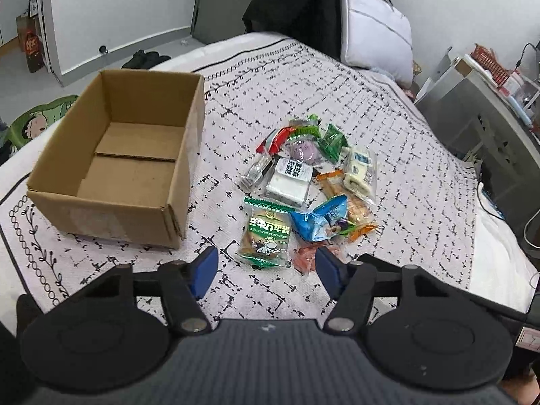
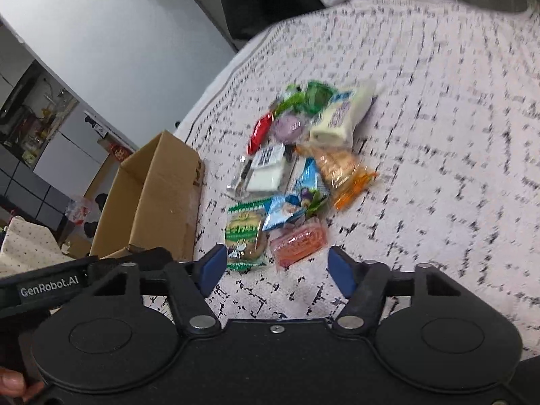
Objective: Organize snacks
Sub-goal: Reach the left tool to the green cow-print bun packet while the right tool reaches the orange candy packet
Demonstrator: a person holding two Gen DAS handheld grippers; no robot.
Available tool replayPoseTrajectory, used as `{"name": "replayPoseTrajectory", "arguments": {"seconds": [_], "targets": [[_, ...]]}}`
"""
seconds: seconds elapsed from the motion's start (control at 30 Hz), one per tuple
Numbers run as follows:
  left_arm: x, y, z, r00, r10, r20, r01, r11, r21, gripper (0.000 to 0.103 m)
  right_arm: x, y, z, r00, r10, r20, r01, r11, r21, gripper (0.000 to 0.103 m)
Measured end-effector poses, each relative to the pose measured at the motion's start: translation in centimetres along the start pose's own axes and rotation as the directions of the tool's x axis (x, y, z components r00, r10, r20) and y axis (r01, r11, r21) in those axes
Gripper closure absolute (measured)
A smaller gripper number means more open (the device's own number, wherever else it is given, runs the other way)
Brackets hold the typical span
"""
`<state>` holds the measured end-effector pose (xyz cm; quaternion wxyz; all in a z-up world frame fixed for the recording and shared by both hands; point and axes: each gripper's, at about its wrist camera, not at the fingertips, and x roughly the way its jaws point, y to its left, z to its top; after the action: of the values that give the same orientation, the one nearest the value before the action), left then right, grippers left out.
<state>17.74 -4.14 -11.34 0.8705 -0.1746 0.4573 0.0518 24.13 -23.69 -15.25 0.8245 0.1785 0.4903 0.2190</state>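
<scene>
Both jaws wide: left hand-held gripper (image 1: 265, 266) and right hand-held gripper (image 2: 275, 265) hover empty over the bed (image 1: 388, 128). Just ahead, the snack pile (image 1: 303, 182); the cardboard box (image 1: 111, 155) sits left of it.

Left gripper (image 1: 265, 268), right gripper (image 2: 275, 266): fingers apart.

Both wrist views look forward and down over a white, black-flecked bedspread (image 1: 337, 94) from near its edge. Each shares the open brown cardboard box (image 1: 111, 168) at left and the pile of wrapped snacks (image 2: 297, 175) ahead; the right view sits closer and is blurred.
</scene>
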Motion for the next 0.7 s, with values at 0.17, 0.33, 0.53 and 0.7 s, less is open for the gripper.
{"name": "replayPoseTrajectory", "arguments": {"seconds": [0.17, 0.33, 0.53, 0.7], "targets": [[1.8, -0.1, 0.3, 0.999, 0.01, -0.033, -0.01, 1.0, -0.002, 0.049, 2.6, -0.6, 0.5, 0.997, 0.017, -0.074, -0.013, 0.999, 0.053, 0.053], [3.5, -0.3, 0.8, 0.998, 0.016, -0.059, -0.016, 1.0, -0.003, 0.049, 4.3, -1.5, 1.2, 0.994, 0.011, -0.109, 0.001, 0.994, 0.108, 0.054], [5.6, -0.9, 1.2, 0.995, 0.025, -0.092, -0.024, 0.999, 0.022, 0.049, 6.5, -2.2, 2.0, 0.992, -0.012, -0.127, 0.03, 0.989, 0.143, 0.061], [7.1, -1.0, 1.6, 0.993, 0.032, -0.115, -0.03, 0.999, 0.026, 0.048, 7.0, -1.8, 2.2, 0.993, -0.038, -0.115, 0.05, 0.993, 0.104, 0.077]]}}
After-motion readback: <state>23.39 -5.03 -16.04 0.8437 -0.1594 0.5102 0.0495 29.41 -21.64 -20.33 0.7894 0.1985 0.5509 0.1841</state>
